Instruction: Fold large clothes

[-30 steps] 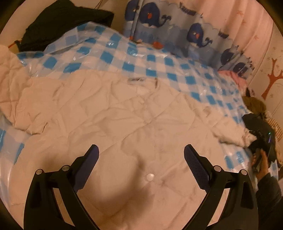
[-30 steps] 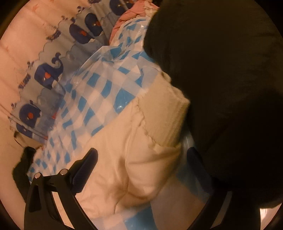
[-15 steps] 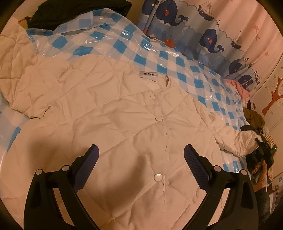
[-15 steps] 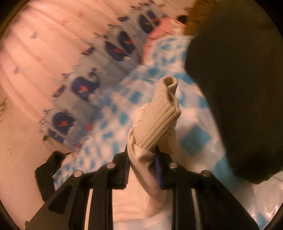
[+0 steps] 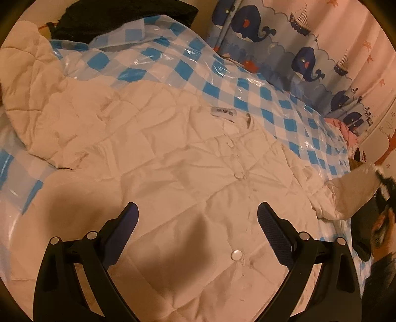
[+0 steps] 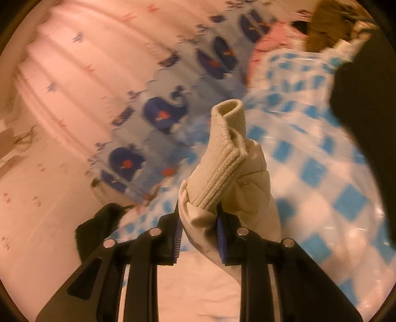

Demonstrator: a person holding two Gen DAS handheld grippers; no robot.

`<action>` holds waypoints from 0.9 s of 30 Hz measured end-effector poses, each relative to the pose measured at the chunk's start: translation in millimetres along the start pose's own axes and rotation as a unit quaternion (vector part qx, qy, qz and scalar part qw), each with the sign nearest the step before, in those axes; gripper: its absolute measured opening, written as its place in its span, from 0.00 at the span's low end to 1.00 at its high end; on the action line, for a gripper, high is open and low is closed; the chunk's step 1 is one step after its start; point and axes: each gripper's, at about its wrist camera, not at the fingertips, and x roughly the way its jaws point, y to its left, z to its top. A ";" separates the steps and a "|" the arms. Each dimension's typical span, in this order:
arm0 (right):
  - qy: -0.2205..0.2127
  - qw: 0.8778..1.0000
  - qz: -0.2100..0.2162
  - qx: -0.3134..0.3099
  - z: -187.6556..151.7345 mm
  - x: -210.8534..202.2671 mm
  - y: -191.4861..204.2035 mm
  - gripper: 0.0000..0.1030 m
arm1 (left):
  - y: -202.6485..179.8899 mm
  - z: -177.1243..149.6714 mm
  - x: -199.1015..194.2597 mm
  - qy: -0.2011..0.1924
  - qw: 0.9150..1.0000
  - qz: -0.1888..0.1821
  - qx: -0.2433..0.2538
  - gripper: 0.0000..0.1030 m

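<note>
Dark garment (image 5: 128, 19): heaped at the far left edge of the checked cover.

Blue-and-white checked plastic cover (image 5: 188, 67): spread over the surface under everything; glossy, creased.

Cream quilted jacket (image 5: 173, 173): lies flat on the cover, front up, collar label (image 5: 223, 112) toward the far side, snap buttons (image 5: 236, 254) in a line down the middle. Its left sleeve (image 5: 37, 99) is bunched at the left edge.

Left tongs (image 5: 198, 223): spread wide, nothing between them, above the lower front of the jacket.

Whale-print curtain (image 5: 297, 57): hangs along the far side, at right.

Right sleeve (image 5: 351, 190): lifted off the cover at the far right.

Right tongs (image 6: 199, 230): pressed together on the right sleeve just below its ribbed cuff (image 6: 222, 153); the cuff stands up past the tips.

Person's hand (image 5: 381, 228): at the right edge, on the right tongs' handle.
</note>
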 end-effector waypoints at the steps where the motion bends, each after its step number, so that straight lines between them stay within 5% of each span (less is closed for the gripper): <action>1: 0.004 1.000 0.009 -0.008 -0.2 5.4 15.5 0.24 | 2.6 1.4 -1.9 -0.003 1.000 0.001 -0.004 0.90; 15: 0.095 0.980 0.142 -0.098 -85.0 99.9 220.0 0.24 | 84.2 35.6 -53.1 -0.070 0.992 0.025 -0.098 0.90; 27: 0.149 0.966 0.185 -0.104 -169.2 156.7 281.1 0.24 | 132.7 44.7 -81.6 -0.098 0.985 0.043 -0.135 0.90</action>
